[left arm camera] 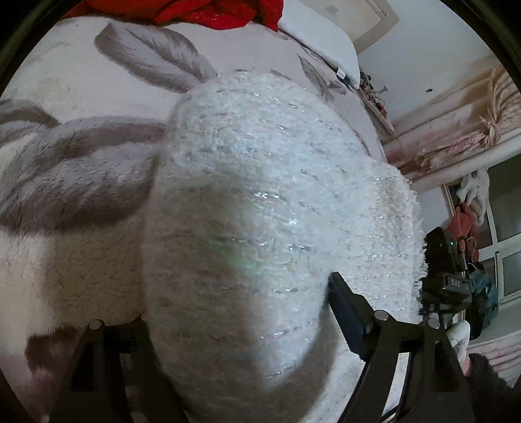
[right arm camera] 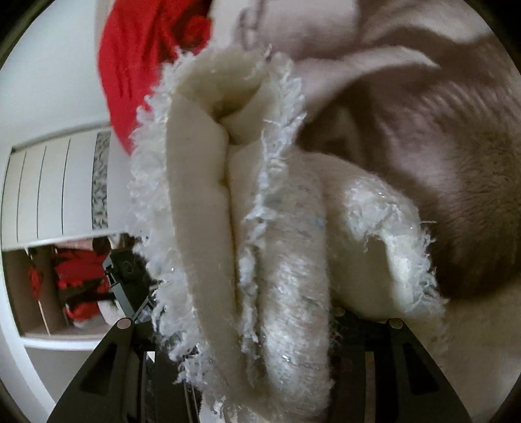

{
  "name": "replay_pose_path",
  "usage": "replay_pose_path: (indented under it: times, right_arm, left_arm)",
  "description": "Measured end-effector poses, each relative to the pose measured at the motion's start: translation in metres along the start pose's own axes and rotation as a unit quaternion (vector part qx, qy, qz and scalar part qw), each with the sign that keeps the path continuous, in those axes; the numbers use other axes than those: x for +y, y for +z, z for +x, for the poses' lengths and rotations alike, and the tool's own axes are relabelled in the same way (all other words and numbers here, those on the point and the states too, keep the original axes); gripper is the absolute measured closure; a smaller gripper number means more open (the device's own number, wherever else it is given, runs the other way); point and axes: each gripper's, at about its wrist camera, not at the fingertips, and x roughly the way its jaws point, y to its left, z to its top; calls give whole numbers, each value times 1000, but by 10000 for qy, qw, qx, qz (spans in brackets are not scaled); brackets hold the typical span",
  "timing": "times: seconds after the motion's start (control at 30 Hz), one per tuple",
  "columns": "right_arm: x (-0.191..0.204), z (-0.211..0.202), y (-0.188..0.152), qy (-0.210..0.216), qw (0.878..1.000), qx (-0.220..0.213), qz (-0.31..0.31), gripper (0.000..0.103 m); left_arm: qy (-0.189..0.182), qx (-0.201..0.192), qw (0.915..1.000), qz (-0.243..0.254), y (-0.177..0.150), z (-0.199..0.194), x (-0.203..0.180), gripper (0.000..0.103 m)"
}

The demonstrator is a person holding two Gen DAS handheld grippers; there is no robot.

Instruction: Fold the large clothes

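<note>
A white fluffy knit garment (left arm camera: pixel 260 182) with glittery threads lies folded on the bed and fills the middle of the left wrist view. My left gripper (left arm camera: pixel 237 302) straddles its near end. The right finger's dark pad (left arm camera: pixel 345 312) stands free beside the cloth, the left finger is hidden behind it, and the jaws are open. In the right wrist view the same garment (right arm camera: pixel 276 260) is bunched into thick fringed folds running up between the fingers. My right gripper (right arm camera: pixel 260 312) is shut on that bundle, and cloth covers its fingertips.
The bed carries a plush blanket (left arm camera: pixel 81 162) with grey leaf shapes (right arm camera: pixel 439 162). A red garment (left arm camera: pixel 221 13) (right arm camera: pixel 146 65) lies at the far end, next to a white pillow (left arm camera: pixel 325 42). A black device (left arm camera: pixel 446 260) sits at the garment's right edge. A window (left arm camera: pixel 508 244) and a white wardrobe (right arm camera: pixel 42 195) stand beyond the bed.
</note>
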Motion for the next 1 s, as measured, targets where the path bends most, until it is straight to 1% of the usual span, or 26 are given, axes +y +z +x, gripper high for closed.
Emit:
replay_pose_path:
  times: [0.03,0.07,0.1,0.13,0.17,0.2,0.23,0.27,0.3,0.33,0.37,0.4,0.43,0.47,0.5,0.53,0.57,0.6,0.63,0.7,0.73,0.77,0.83,0.87,0.93,1.0]
  right_arm:
    - [0,3,0,39,10000,8,44,55]
    - [5,16,-4,26,10000,40,56,51]
    - [7,18,-4,-105,9999,97,47,48]
    - [5,20,3,-301,9995,134,27,41]
    - [9,16,1,-553,9983,162,-16,36]
    - [16,7,-3,-880,9959,155,-118,32]
    - [25,3,-7,-1188,9926,94,-220,25]
    - [35,-3,-14,-1564,9870,-29,-377,23]
    - [44,-8,-24,-1938,9794,-162,-541,21]
    - [56,-16,-34,-2427,9669,-333,-718,18]
    - [68,-21,-45,-2873,9525,-489,-887,18]
    - [78,-24,-57,-3300,9363,-642,-1017,18]
    - [87,-27,-68,-3695,9189,-784,-1135,16]
    - [99,-29,-85,-4140,8958,-956,-1306,14]
    - [104,-37,-86,-4373,8813,-1077,-1432,13]
    - [109,-42,-103,-4594,8664,-1181,-1562,12]
    - [118,-44,-122,-4886,8452,-1345,-1698,12]
    - [115,-57,-139,-5022,8335,-1477,-1766,11]
    - [121,-61,-150,-5123,8242,-1599,-1810,11]
    - [139,-73,-176,-5303,8075,-1810,-1843,11]
    - [145,-77,-188,-5343,8027,-1892,-1856,11]
    - [154,-84,-202,-5377,7985,-1967,-1857,11]
    - [168,-92,-223,-5351,7982,-2033,-1877,11]
    - [175,-94,-226,-5333,7982,-2082,-1877,11]
    - [200,-107,-256,-5267,7984,-2173,-1947,11]
    - [225,-122,-282,-5196,7988,-2261,-2018,11]
  left_arm:
    - [113,51,9999,-50,-3,-4,-3,21]
    - [214,95,9997,-107,0,-5,-3,19]
    - [395,127,9990,-156,-2,-9,-6,19]
    - [605,57,9981,-106,-3,-16,-13,19]
    - [768,-38,9970,-48,-2,-22,-15,19]
    - [1101,-236,9936,85,-10,-32,-25,19]
    - [1358,-336,9900,166,-13,-38,-28,19]
    - [1761,-423,9829,326,-22,-46,-39,17]
    - [2155,-493,9740,500,-32,-52,-50,16]
    - [2466,-563,9653,645,-42,-58,-59,11]
    - [2639,-629,9597,735,-50,-63,-66,8]
    - [2809,-750,9531,843,-62,-71,-78,7]
    - [2876,-801,9504,870,-68,-77,-82,7]
    - [2922,-876,9484,863,-79,-86,-90,7]
    - [2941,-941,9473,852,-86,-94,-95,7]
    - [2967,-978,9462,840,-88,-98,-97,7]
    - [2968,-1011,9460,824,-94,-107,-98,7]
    - [2960,-1043,9461,803,-97,-114,-104,7]
    - [2985,-1100,9448,790,-106,-126,-112,7]
    - [3021,-1194,9425,786,-103,-133,-126,7]
    - [3023,-1277,9414,781,-111,-147,-136,7]
    - [3033,-1339,9403,775,-112,-152,-143,7]
    - [3024,-1462,9386,790,-123,-174,-161,7]
    - [3029,-1513,9377,785,-128,-183,-170,7]
    - [2998,-1606,9371,781,-139,-205,-185,7]
    - [3007,-1747,9346,741,-153,-233,-204,7]
